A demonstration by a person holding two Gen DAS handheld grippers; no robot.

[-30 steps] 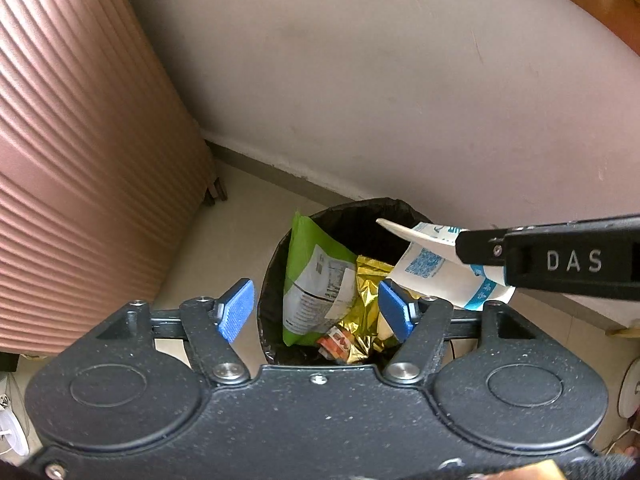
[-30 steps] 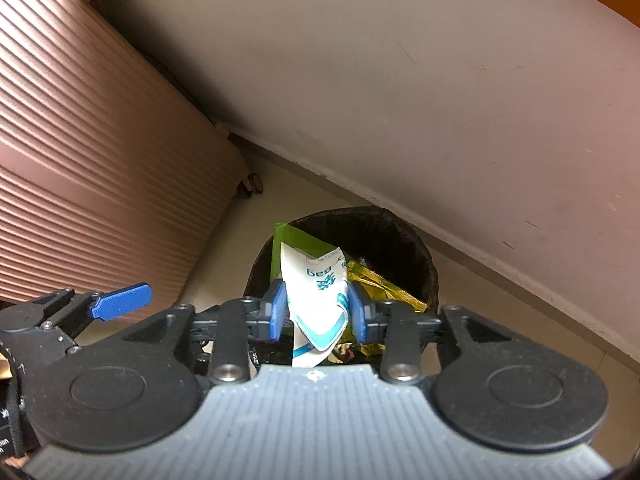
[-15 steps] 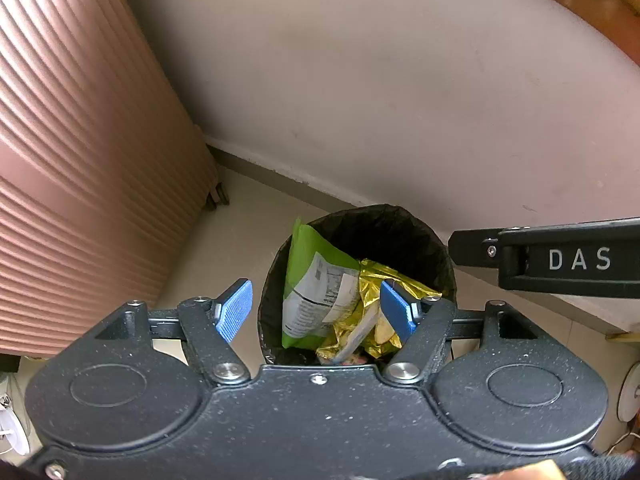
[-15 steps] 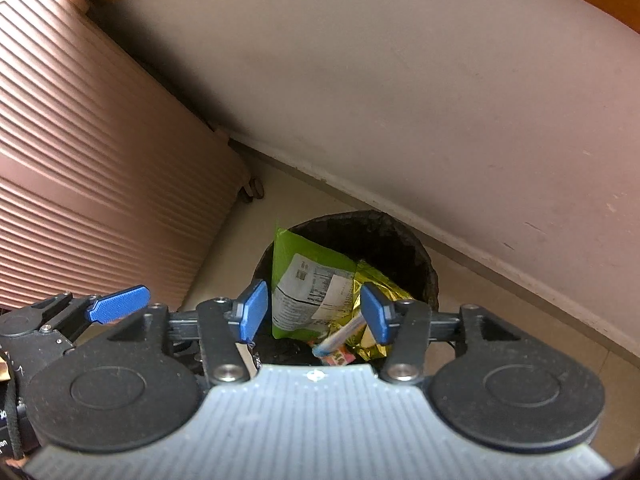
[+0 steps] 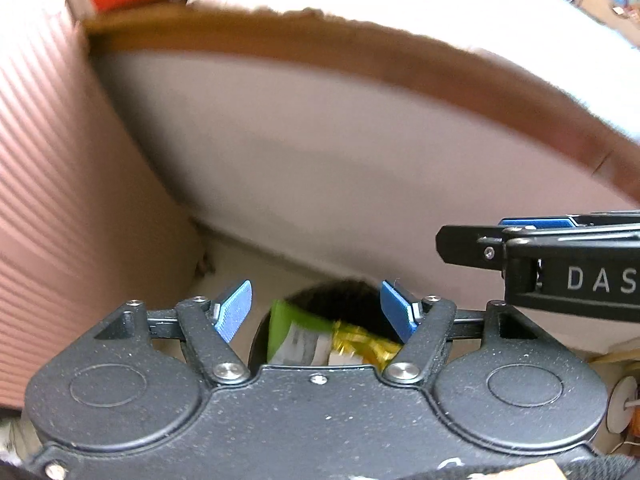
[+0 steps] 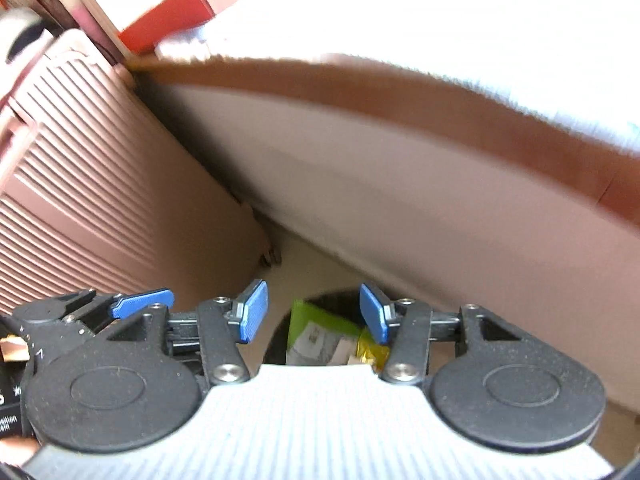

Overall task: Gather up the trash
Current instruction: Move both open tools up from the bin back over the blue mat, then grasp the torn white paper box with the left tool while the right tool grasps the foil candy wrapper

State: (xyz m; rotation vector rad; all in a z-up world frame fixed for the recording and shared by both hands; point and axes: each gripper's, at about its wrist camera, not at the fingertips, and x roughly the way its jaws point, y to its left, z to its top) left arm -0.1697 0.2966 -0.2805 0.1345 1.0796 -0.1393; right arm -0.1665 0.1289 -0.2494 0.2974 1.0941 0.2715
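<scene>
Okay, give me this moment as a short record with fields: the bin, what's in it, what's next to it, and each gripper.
bin: black-lined trash bin on the floor, by the wall
contents: green snack bag, gold foil wrapper
beside bin: pink ribbed suitcase, on the picture's left
left gripper: open, nothing between the pads, above the bin
right gripper: open, nothing between the pads, above the bin
image quality: both views blurred

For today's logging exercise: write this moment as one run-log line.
left gripper: jaws open, empty | right gripper: jaws open, empty | trash bin: holds green packet, gold wrapper
</scene>
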